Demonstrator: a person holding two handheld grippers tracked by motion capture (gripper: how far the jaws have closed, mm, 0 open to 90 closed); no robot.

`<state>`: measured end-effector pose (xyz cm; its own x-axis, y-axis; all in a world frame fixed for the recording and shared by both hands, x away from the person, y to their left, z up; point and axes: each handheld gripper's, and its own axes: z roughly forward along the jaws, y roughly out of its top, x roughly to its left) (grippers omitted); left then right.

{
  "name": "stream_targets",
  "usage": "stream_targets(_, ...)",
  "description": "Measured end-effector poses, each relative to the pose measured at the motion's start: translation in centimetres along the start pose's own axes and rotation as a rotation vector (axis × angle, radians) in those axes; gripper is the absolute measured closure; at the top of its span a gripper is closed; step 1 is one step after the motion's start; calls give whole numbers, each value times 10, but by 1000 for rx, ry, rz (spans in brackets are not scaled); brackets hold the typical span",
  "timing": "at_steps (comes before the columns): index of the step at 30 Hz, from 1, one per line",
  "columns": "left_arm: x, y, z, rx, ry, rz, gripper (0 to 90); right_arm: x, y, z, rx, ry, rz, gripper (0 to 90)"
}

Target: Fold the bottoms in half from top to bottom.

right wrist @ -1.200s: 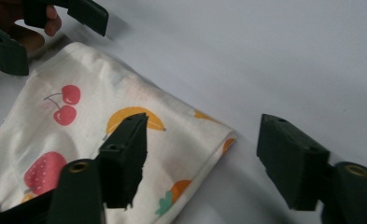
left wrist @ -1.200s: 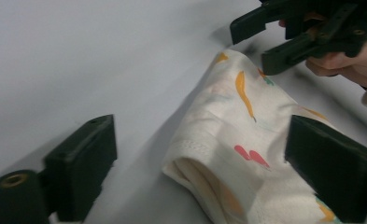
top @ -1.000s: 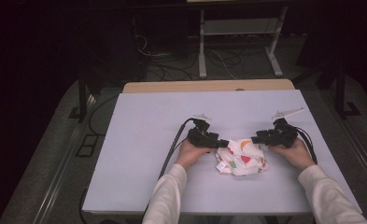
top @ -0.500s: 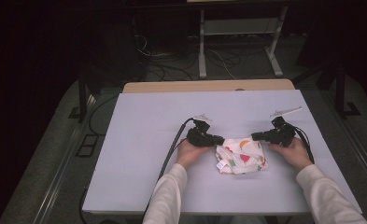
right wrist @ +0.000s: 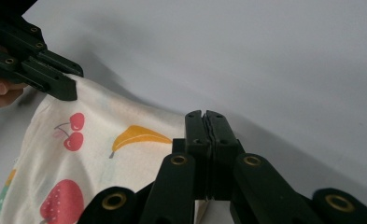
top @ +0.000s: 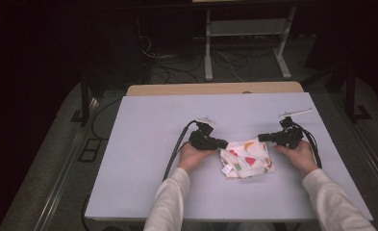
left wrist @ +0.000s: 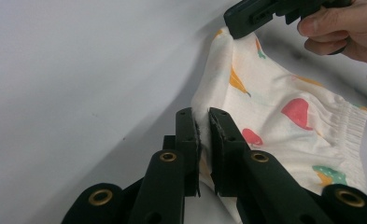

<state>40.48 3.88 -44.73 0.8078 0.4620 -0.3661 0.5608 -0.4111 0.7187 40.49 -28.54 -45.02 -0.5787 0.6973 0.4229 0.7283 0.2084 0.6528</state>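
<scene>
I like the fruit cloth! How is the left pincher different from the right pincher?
The left gripper pinches the cloth at its left corner; the right gripper pinches the right corner. In its own view the left gripper's jaws show a sliver of fabric between them, while the right gripper's jaws look pressed flat together. Both are black, hand-held, and shut on the cloth.

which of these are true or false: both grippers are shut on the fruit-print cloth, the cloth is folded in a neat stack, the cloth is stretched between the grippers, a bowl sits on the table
1. Both the left gripper and the right gripper are shut on the fruit-print cloth. True.
2. The cloth is folded in a neat stack. False: it is spread open, somewhat rumpled.
3. The cloth spans between the two grippers. True.
4. A bowl sits on the table. False: the cloth is the one item on it.
</scene>
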Motion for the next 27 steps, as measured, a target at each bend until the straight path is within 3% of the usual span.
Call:
stream_targets(13, -1, 2, -19, 37, 30, 30, 824, 15, 12, 13, 21, -5, -10, 872)
stream_targets(27, 12, -7, -46, 19, 85, 18, 826, 33, 26, 32, 2, 8, -3, 872)
